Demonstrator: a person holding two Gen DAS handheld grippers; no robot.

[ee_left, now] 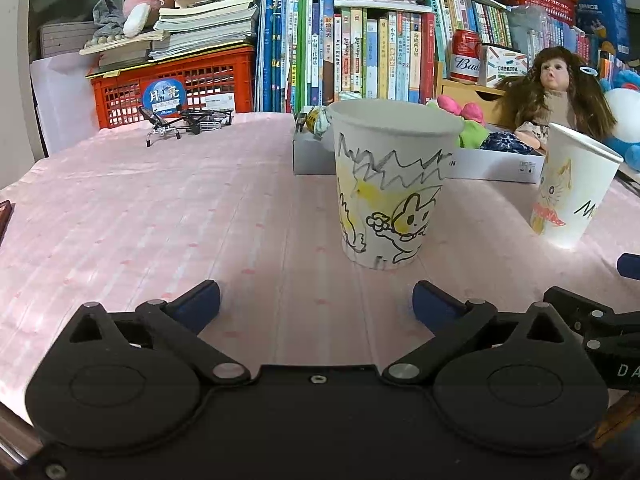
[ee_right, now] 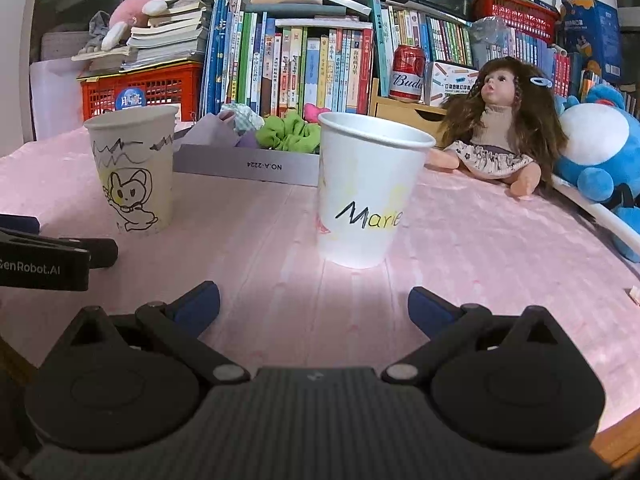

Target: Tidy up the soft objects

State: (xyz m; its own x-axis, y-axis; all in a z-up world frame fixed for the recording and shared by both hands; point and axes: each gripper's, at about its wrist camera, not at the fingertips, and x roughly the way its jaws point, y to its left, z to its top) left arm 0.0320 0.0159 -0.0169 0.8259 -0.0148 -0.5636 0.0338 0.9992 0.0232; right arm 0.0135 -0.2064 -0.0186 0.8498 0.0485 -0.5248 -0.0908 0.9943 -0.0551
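A paper cup with a rabbit drawing point(ee_left: 390, 184) stands on the pink tablecloth just ahead of my open, empty left gripper point(ee_left: 316, 300); it also shows in the right wrist view point(ee_right: 134, 168). A second paper cup marked "Marie" point(ee_right: 366, 190) stands just ahead of my open, empty right gripper point(ee_right: 314, 300); it shows at the right of the left wrist view point(ee_left: 572, 186). Behind the cups a shallow grey box point(ee_right: 244, 164) holds soft items: a green scrunchie point(ee_right: 288, 132), purple cloth point(ee_right: 216, 132) and a checked cloth piece point(ee_right: 242, 116).
A brown-haired doll point(ee_right: 500, 132) sits at the right of the box, with a blue plush toy point(ee_right: 600, 152) beside it. Books, a red crate point(ee_left: 176, 88), a beer can point(ee_right: 408, 74) and a wooden drawer unit line the back. A small metal frame point(ee_left: 184, 120) lies far left.
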